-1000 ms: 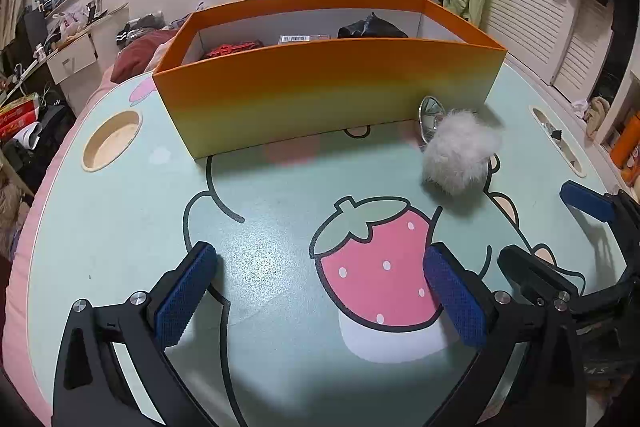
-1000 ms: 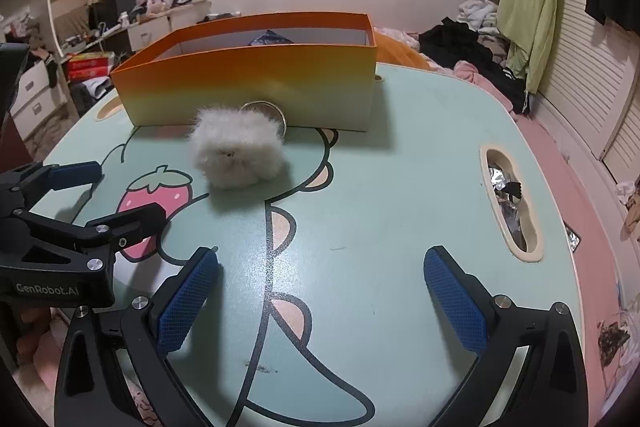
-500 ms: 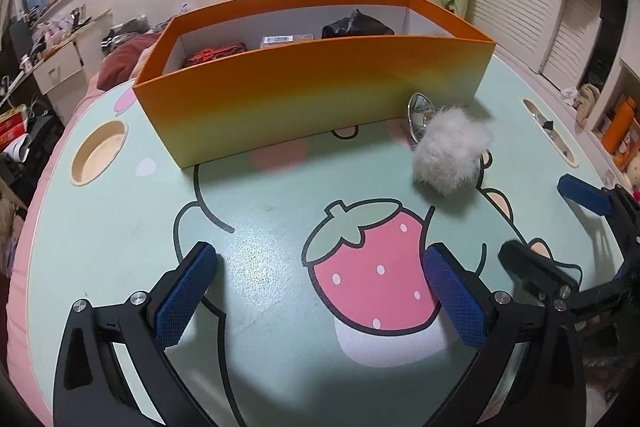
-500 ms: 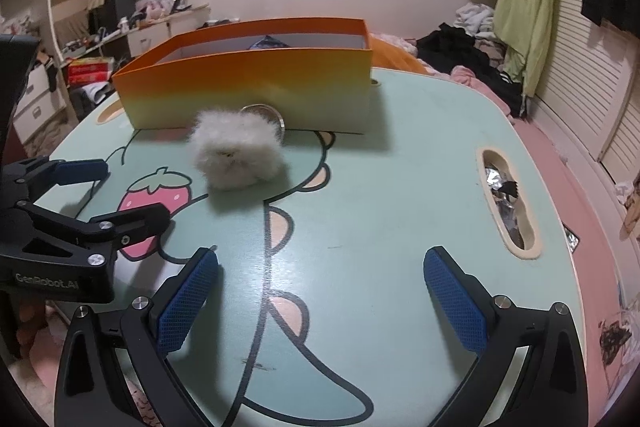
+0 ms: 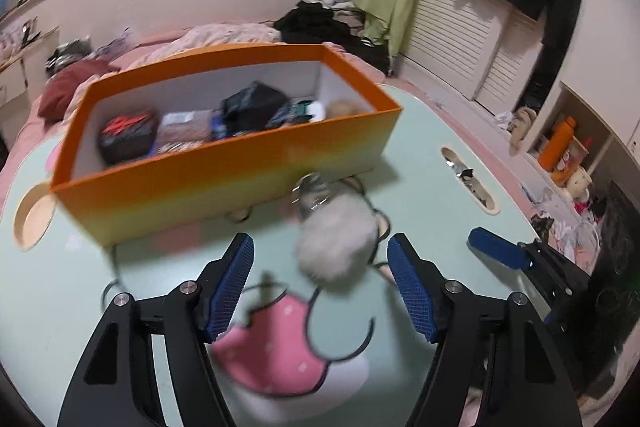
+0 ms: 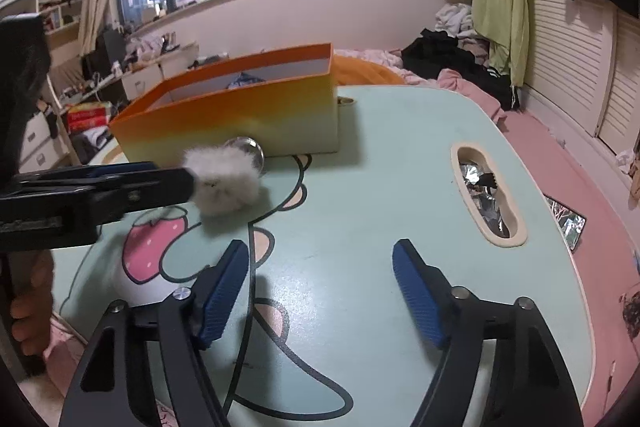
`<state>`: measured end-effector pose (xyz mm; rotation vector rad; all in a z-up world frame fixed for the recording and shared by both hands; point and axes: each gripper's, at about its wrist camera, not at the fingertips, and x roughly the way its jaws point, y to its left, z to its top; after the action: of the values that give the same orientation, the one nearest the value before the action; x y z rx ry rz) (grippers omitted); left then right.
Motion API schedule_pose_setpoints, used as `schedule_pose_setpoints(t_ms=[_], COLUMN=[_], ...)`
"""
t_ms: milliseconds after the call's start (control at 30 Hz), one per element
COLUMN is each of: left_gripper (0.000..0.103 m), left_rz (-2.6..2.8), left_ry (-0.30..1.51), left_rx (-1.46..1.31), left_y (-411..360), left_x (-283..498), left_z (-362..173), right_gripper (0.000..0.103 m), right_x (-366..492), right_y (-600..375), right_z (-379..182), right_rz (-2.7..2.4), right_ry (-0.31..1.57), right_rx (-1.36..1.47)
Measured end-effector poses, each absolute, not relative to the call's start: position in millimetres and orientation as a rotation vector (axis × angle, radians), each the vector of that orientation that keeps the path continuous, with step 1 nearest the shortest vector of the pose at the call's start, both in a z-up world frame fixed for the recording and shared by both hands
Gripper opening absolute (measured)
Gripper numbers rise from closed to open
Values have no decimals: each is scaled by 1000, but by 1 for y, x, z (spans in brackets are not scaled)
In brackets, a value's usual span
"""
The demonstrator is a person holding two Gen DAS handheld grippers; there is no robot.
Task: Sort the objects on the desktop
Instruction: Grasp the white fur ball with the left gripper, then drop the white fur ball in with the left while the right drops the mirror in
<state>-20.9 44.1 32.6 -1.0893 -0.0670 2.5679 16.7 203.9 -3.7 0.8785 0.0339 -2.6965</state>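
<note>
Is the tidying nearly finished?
Nearly. Several things already lie in the orange box. Only the white fluffy ball, with a metal ring, remains on the table. The left gripper, closing, nears it; nothing is held. The right gripper holds nothing.

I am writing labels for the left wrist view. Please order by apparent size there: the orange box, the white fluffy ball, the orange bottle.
1. orange box, clearly largest.
2. white fluffy ball.
3. orange bottle, smallest, though it stands farther away, so its true size is unsure.
</note>
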Motion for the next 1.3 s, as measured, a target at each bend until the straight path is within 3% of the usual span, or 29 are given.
schedule_pose_setpoints(t_ms=[100,133,167,200,633,800,900,933,1033,1067,1300], left_gripper=[69,55,29,25,25,25,25,25,25,25,25], left_rz=[2548,2558,2557,2538,2750,2797,2786,2782,2769,2761,2729], left_ry=[-44,-31,-35,-60,-232,-278,-282,-282,-276,-274,-247], left_rx=[-1099,-1119,-1141,-1170,-879,-848,-850,-851,-855,-859,-882], left_y=[57,60,60,58,-54,-71,-68,-67,-66,-64,-50], left_x=[-31,-35,-37,-37,13,13,12,12,12,11,6], left_z=[30,27,25,23,86,89,86,85,83,82,80], right_gripper=[73,73,73,73,73,68,68,67,40,36,36], right_x=[17,17,17,17,-13,-47,-68,-73,-82,-81,-60], right_y=[211,212,213,214,185,152,123,118,108,107,140], right_z=[-1,-1,-2,-1,17,23,17,14,6,6,19], right_rz=[-2712,-2711,-2713,-2713,-2560,-2459,-2442,-2442,-2496,-2480,-2451], right_ry=[-12,-26,-33,-36,-22,-56,25,40,108,109,-7], right_rx=[862,862,864,865,945,1022,1088,1101,1119,1117,1025])
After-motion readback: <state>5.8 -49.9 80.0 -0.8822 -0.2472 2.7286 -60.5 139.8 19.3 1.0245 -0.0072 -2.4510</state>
